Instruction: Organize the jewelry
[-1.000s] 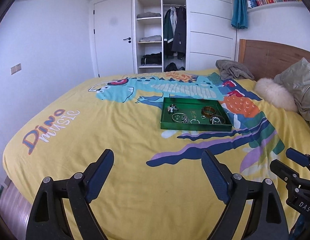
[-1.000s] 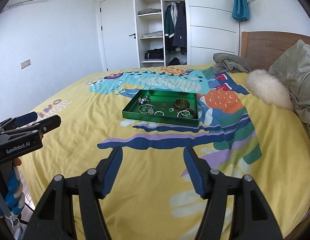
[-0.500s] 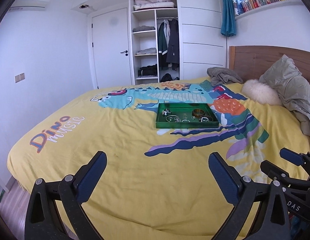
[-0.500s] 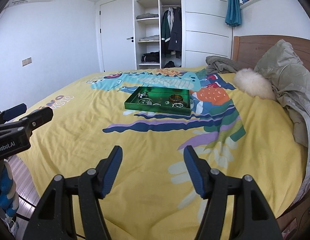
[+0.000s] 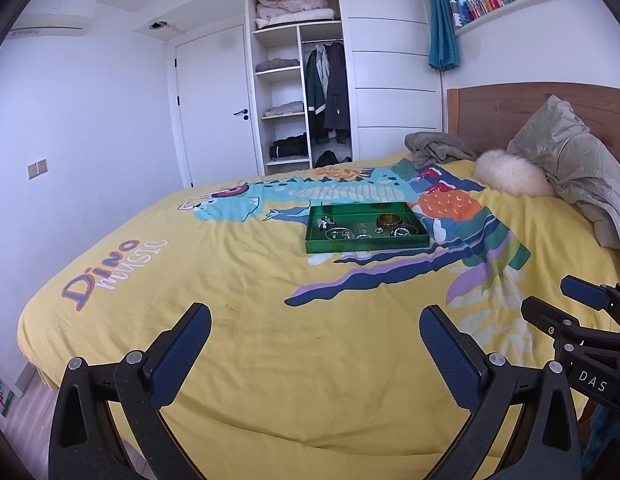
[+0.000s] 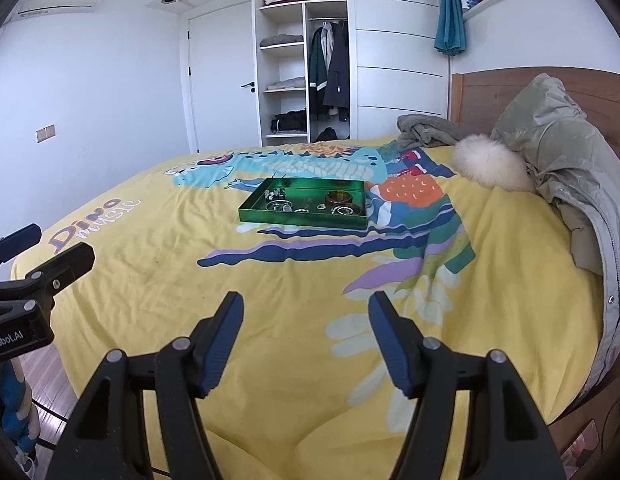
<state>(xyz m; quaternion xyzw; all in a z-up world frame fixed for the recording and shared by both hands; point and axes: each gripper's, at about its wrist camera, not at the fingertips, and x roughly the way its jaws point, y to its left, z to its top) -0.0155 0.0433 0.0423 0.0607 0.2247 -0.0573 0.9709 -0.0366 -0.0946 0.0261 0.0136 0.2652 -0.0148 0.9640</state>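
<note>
A: Two grippers, both empty. Left gripper (image 5: 314, 332) at bottom of the left wrist view, jaws very wide, just been opening, nothing but yellow bedspread (image 5: 238, 320) between them. Right gripper (image 6: 306, 330) at bottom of the right wrist view, jaws parted at a medium gap, nothing in them either.

B: Where's the jewelry?

A: All in the green tray (image 5: 365, 244), centre of frame, a bit right, on the bed, well apart from both grippers. In it: amber bangle (image 5: 389, 220) toward the upper right of the tray, a silvery bracelet (image 5: 403, 232) just below-right of it, a clear ring-shaped piece (image 5: 337, 233) lower left, a small cluster (image 5: 325, 221) upper left. Tiny bits btwn them, too small to tell what.

B: How'll they handle?

A: My guess: all light. Bangle looks stiff and smooth, so prob slippery; pinch across the band, one pad inside, one outside. Bracelet may be linked and floppy, so grab a bunched section, expect it to dangle. Small rings are the tricky ones: lying flat on a hard tray floor, easy to skid away. Narrow jaws first, come down steep.

B: Tray itself?

A: Thin walls, looks rigid, but sits on soft bedding, so pressing down could tilt it and slide things. Steady it by the near wall w/ one gripper if needed.
</note>
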